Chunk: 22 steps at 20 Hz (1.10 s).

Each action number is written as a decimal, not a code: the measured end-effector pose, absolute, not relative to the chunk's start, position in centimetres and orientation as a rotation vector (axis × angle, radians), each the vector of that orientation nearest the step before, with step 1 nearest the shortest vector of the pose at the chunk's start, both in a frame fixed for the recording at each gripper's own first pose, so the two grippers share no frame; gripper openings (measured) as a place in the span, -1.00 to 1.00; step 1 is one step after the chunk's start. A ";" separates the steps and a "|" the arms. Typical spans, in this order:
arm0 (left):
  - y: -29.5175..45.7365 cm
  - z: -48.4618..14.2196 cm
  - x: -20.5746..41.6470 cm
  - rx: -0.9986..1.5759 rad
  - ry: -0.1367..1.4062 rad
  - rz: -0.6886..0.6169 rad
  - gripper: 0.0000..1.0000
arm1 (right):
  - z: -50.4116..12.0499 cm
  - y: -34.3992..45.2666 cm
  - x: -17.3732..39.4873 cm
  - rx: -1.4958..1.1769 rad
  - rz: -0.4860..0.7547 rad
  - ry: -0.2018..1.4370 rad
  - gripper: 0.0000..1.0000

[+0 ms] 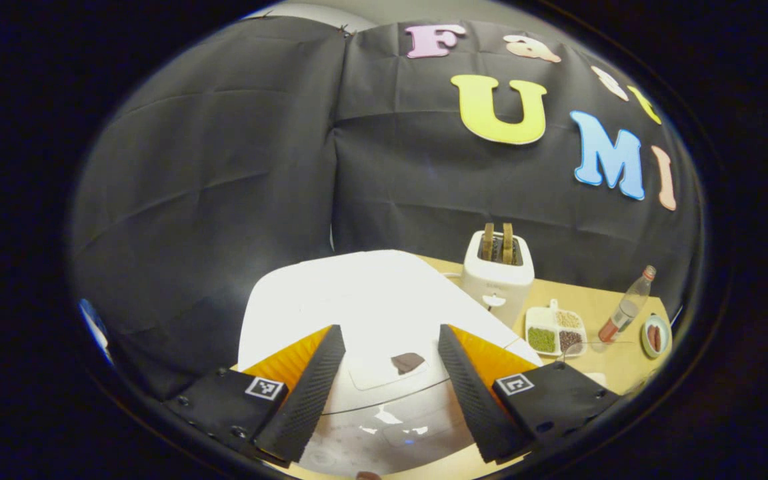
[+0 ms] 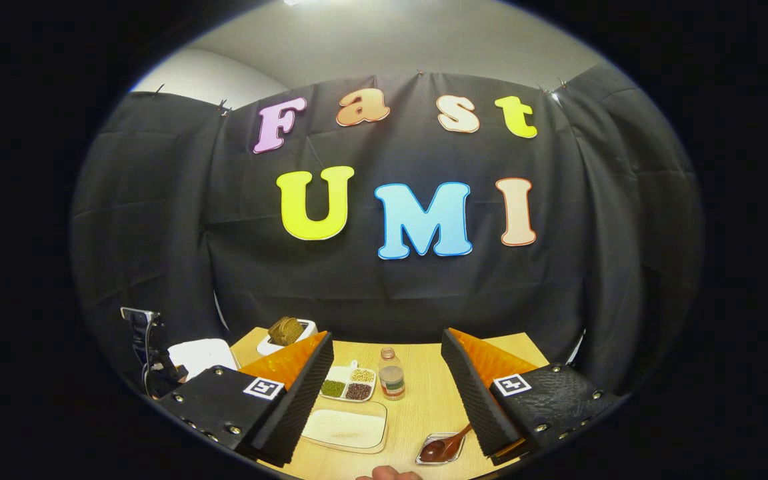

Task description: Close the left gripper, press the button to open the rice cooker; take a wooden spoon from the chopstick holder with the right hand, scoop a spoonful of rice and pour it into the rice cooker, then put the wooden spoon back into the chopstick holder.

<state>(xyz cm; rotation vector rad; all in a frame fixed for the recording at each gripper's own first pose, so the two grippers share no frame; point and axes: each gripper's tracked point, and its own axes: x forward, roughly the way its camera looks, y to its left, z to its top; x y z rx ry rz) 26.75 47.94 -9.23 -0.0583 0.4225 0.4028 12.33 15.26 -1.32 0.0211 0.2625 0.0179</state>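
The rice cooker (image 1: pixel 364 313) lies directly ahead of and below the left tongs (image 1: pixel 391 393), lid shut, between their spread fingers; the right tongs (image 2: pixel 384 400), released, hang farther off.

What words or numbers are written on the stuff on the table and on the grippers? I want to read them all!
No text can be read.
toaster: small print on its front, too blurred.
bottle: label too small.
rice cooker: faint marks on its front panel, blurred.
left gripper and right gripper: square black-and-white tags, patterns rather than words.
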 end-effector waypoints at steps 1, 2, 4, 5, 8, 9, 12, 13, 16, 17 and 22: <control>47.8 -9.1 26.7 -0.065 0.419 0.403 1.00 | -1.4 15.5 12.0 0.016 0.017 0.260 0.96; 47.8 -9.2 26.7 -0.064 0.421 0.396 0.99 | -1.4 15.5 11.6 0.008 0.015 0.256 0.96; 47.9 -8.7 26.8 -0.037 0.392 0.364 0.99 | -1.4 15.4 11.1 -0.004 0.009 0.244 0.96; 48.1 -8.7 27.3 -0.034 0.377 0.345 0.99 | -1.3 15.4 10.9 -0.007 0.008 0.235 0.97; 48.2 -6.9 27.0 -0.065 0.328 0.362 0.98 | -0.7 14.5 10.5 0.005 -0.018 0.202 0.96; 47.9 -5.3 27.4 -0.072 0.284 0.361 1.00 | -0.5 14.0 10.5 0.012 -0.023 0.192 0.96; 47.0 -2.4 28.1 -0.028 0.199 0.318 0.95 | 0.0 12.4 10.1 0.034 -0.037 0.170 0.96; 46.6 -1.0 28.2 -0.025 0.165 0.307 0.93 | 0.3 11.7 10.1 0.046 -0.042 0.158 0.96; 44.6 2.3 28.6 -0.023 0.083 0.274 0.94 | 0.9 9.1 10.4 0.062 -0.053 0.146 0.89; 43.4 3.2 28.7 -0.024 0.055 0.251 0.94 | 1.2 8.3 10.4 0.066 -0.058 0.144 0.89; 36.8 7.8 29.0 -0.043 -0.060 0.109 0.93 | 2.8 3.9 10.6 0.108 -0.092 0.112 0.96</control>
